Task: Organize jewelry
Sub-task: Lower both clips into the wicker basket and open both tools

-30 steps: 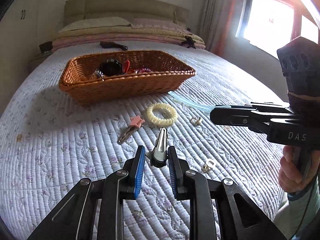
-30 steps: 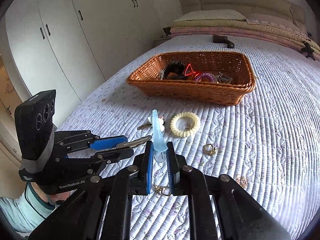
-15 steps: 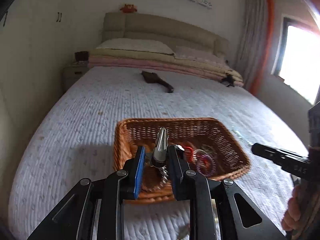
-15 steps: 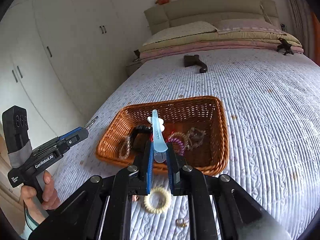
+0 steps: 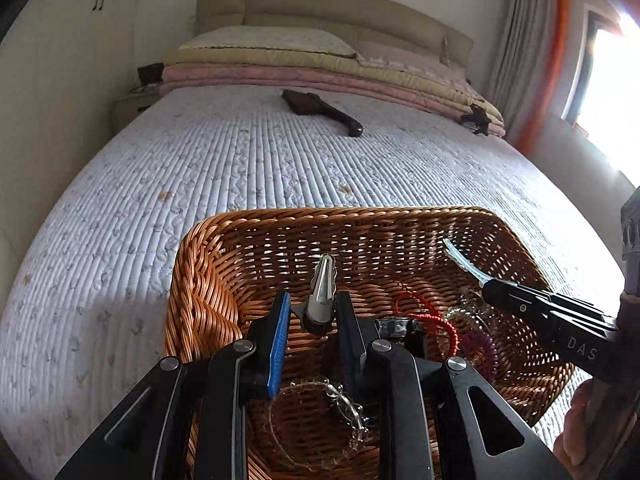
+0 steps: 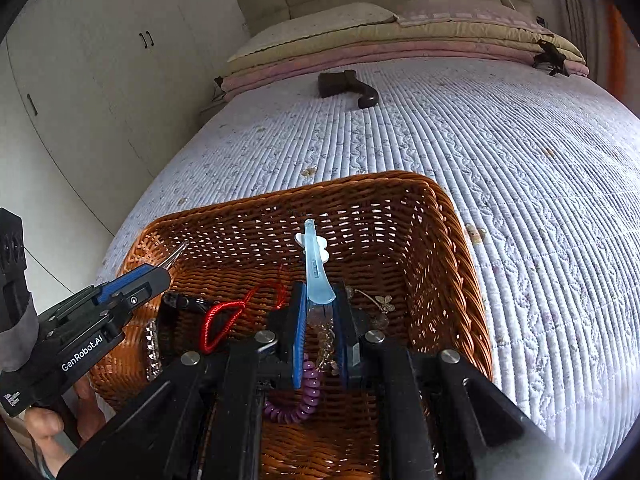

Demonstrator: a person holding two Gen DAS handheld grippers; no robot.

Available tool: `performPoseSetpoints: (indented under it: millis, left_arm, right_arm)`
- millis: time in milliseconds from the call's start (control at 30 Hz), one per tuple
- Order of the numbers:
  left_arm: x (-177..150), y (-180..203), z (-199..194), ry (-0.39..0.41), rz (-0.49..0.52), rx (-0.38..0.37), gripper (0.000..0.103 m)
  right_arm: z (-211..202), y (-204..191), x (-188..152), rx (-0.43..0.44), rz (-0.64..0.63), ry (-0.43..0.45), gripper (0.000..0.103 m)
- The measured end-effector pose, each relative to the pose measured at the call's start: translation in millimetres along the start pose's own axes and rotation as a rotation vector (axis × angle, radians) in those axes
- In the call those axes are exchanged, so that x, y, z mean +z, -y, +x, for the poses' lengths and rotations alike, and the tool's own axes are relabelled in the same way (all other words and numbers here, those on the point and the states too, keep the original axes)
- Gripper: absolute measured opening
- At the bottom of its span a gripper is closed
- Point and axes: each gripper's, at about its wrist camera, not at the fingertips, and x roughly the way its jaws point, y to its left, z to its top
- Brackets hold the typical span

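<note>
My left gripper is shut on a silver hair clip and holds it above the inside of the wicker basket. My right gripper is shut on a light blue hair clip with a white flower, also over the basket. The right gripper shows in the left wrist view; the left gripper shows in the right wrist view. In the basket lie a red cord, a purple coil hair tie, a clear bead bracelet and other small pieces.
The basket sits on a quilted lilac bedspread. A dark brush lies further up the bed, with folded blankets and pillows at the head. White wardrobe doors stand to the left.
Both grippers have lifted their clips off the bedspread and moved forward over the basket. The items left on the quilt are out of view now.
</note>
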Motion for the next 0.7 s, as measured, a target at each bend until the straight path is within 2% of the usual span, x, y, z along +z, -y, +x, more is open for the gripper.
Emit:
performPoseSetpoints:
  millis: [67, 167, 333, 433, 700]
  left_arm:
    - [1.1, -2.4, -2.5, 0.002, -0.013, -0.016, 0.023]
    - [2.7, -1.6, -6.1, 0.011, 0.000, 0.005, 0.023]
    - [0.0, 0.9, -6.8, -0.006, 0.001, -0.001, 0.023]
    - [-3.0, -0.1, -5.8, -0.013, -0.008, 0.030, 0.024]
    - [-4.3, -7.9, -13.9, 0.000, -0.043, -0.035, 0.025]
  right_arm:
    - [4.4, 1.7, -1.8, -0.009, 0.003, -0.012, 0.015]
    - [2.7, -0.1, -2.6, -0.011, -0.004, 0.000, 0.015]
    - [5.5, 1.9, -7.0, -0.008, 0.001, -0.007, 0.015]
    - [10.2, -3.3, -10.2, -0.024, -0.021, -0.002, 0.016]
    - [2.8, -12.3, -12.0, -0.004, -0.064, 0.039, 0.017]
